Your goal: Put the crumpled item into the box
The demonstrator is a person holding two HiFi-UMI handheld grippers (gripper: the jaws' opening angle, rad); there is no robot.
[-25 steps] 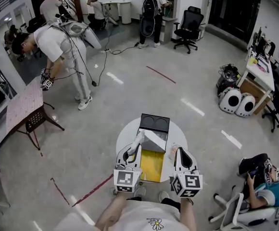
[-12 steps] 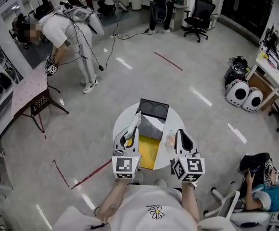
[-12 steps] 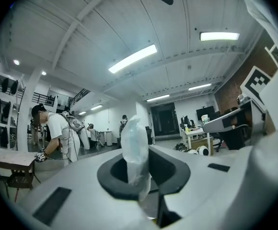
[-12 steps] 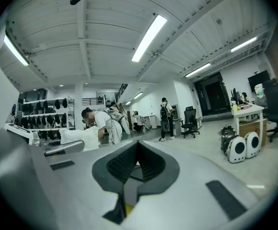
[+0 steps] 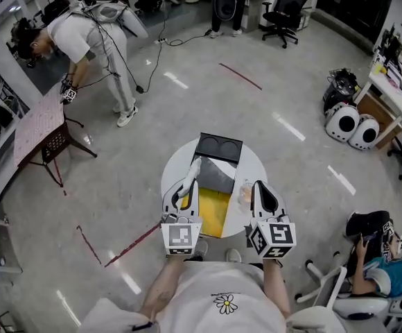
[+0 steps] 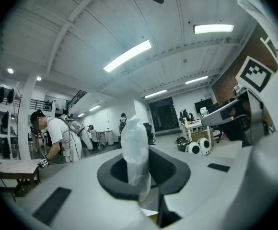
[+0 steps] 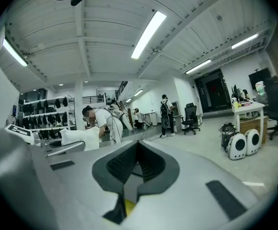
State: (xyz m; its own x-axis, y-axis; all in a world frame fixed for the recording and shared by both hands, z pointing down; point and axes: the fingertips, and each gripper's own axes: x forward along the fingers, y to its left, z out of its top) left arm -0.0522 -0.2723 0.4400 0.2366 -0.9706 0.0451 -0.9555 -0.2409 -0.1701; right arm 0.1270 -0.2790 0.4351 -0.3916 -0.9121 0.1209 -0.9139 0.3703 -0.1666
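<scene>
On the round white table (image 5: 175,177) stands an open box (image 5: 211,214) with a yellow inside, a grey flap and a black lid at its far end. My left gripper (image 5: 184,191) is at the box's left edge, shut on a clear crumpled plastic item (image 5: 192,172). In the left gripper view the crumpled plastic item (image 6: 134,150) stands upright between the jaws of the left gripper (image 6: 140,183). My right gripper (image 5: 258,187) is at the box's right side, and in its own view the right gripper (image 7: 136,150) is shut with nothing in it.
A small clear crumpled thing (image 5: 245,194) lies on the table between the box and the right gripper. A person (image 5: 93,37) bends over a pink table (image 5: 38,127) at the far left. Red tape (image 5: 133,245) marks the floor. A seated person (image 5: 374,255) is at the lower right.
The head view has shifted a little. Both grippers and the held plastic stay where they were beside the box.
</scene>
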